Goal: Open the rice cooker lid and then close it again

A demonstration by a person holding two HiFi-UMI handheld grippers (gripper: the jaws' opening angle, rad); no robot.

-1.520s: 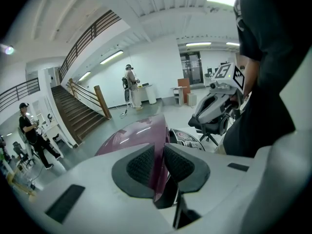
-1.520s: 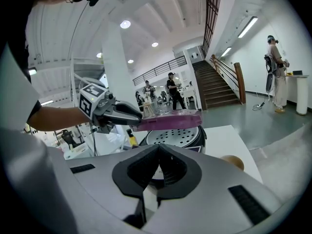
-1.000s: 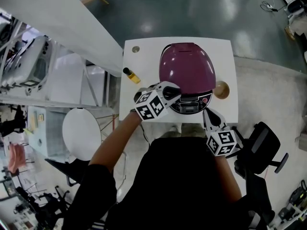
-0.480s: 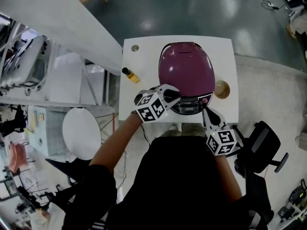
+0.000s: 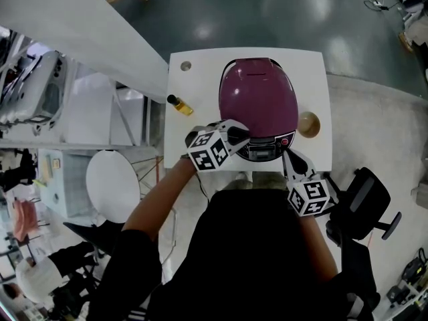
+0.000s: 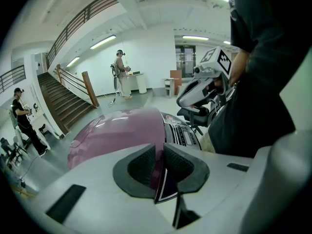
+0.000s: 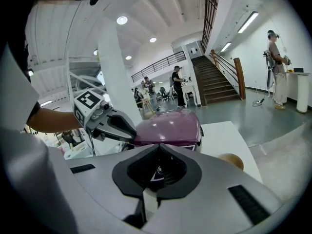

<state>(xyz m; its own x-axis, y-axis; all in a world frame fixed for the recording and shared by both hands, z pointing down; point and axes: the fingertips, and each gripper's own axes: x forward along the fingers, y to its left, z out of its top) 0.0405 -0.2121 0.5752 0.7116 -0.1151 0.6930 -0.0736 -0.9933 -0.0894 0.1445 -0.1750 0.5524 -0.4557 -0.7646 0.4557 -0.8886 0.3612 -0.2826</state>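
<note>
A rice cooker with a purple lid (image 5: 257, 95) stands on the white table (image 5: 200, 79); its control panel (image 5: 264, 149) faces me. The lid lies low over the body. My left gripper (image 5: 239, 134) rests at the lid's front left edge, pointing down at it. In the left gripper view the left gripper (image 6: 159, 165) shows a narrow gap between its pads, with only the lid (image 6: 122, 130) showing beyond them. My right gripper (image 5: 289, 158) is shut and empty at the table's front edge, right of the panel. In the right gripper view the right gripper (image 7: 158, 167) points at the lid (image 7: 168, 126).
A small yellow bottle (image 5: 180, 104) lies left of the cooker and a round wooden piece (image 5: 308, 124) sits to its right. A black office chair (image 5: 361, 206) is at my right, a white stool (image 5: 112, 186) at my left. People stand far off in the hall.
The purple lid has come down lower over the cooker, and my left gripper has sunk with it. The right gripper has stayed where it was.
</note>
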